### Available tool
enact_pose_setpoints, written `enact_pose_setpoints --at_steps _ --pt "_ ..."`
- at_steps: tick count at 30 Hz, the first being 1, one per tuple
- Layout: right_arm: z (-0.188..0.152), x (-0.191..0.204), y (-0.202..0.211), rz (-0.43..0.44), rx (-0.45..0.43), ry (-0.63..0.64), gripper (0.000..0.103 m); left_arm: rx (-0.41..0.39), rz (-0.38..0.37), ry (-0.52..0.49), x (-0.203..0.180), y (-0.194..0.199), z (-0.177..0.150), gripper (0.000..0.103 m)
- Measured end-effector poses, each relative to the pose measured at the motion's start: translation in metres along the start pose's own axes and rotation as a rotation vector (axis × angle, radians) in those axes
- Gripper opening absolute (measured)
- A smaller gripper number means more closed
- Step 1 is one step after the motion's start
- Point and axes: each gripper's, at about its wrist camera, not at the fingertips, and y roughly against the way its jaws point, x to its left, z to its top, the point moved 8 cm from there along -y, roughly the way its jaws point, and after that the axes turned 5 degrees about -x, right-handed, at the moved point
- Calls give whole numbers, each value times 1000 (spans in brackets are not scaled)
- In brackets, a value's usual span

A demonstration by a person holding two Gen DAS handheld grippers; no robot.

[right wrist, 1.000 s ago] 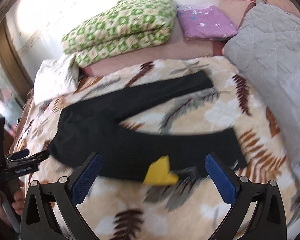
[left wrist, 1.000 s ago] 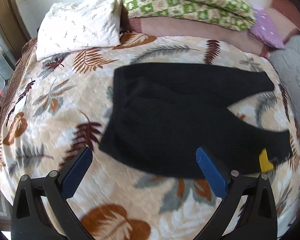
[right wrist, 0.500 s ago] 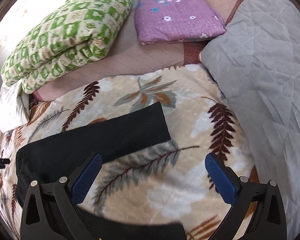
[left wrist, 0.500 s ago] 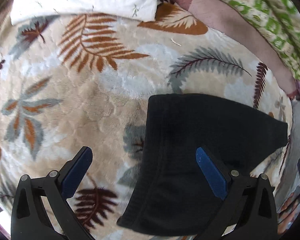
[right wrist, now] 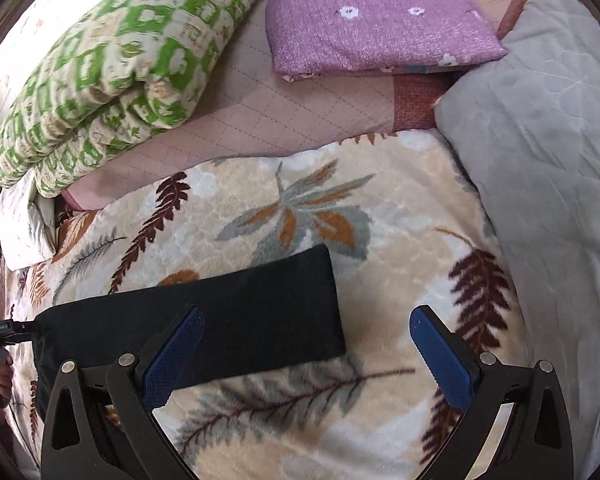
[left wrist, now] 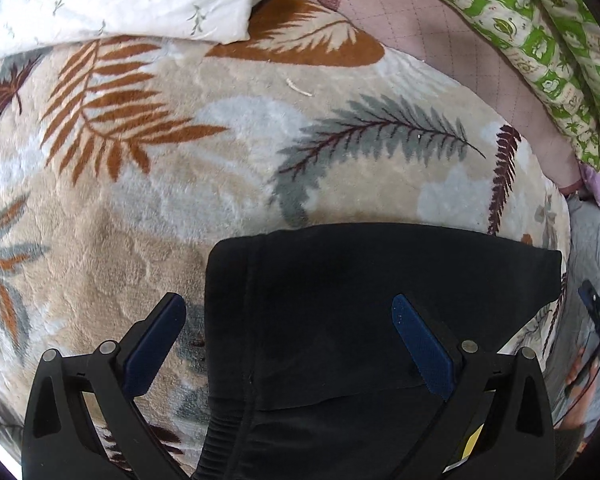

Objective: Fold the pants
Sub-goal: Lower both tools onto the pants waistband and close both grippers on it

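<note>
The black pants (left wrist: 360, 320) lie flat on the leaf-patterned blanket (left wrist: 160, 200) (ribbed waistband at the left end), one leg stretched rightward.

No text could be read with certainty. A short white marking sat on the body of the left gripper (right wrist: 26, 325), far left of the right gripper's jaws and level with their tips, but it was too small to make out. A yellow tag (left wrist: 474, 438) showed below and behind the right-hand jaw in the left wrist view, with no print visible on it. The green quilt (right wrist: 112, 68), well above the jaws, carried a pattern too blurred to tell whether it included letters.
</note>
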Motion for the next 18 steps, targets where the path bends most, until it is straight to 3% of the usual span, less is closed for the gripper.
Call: enact_pose_setpoints --at_steps 5,7,11,18 --pt "9 -5 -39 53 99 -8 90 3 30 -57 -9 -3 10 103" --pt "9 -4 -51 56 123 -1 80 10 35 -70 -14 -9 13 103" --pt "11 3 -70 77 139 14 70 37 33 -79 -20 -18 13 103" --pt "5 4 -94 41 192 39 35 14 72 -84 -26 -24 30 102"
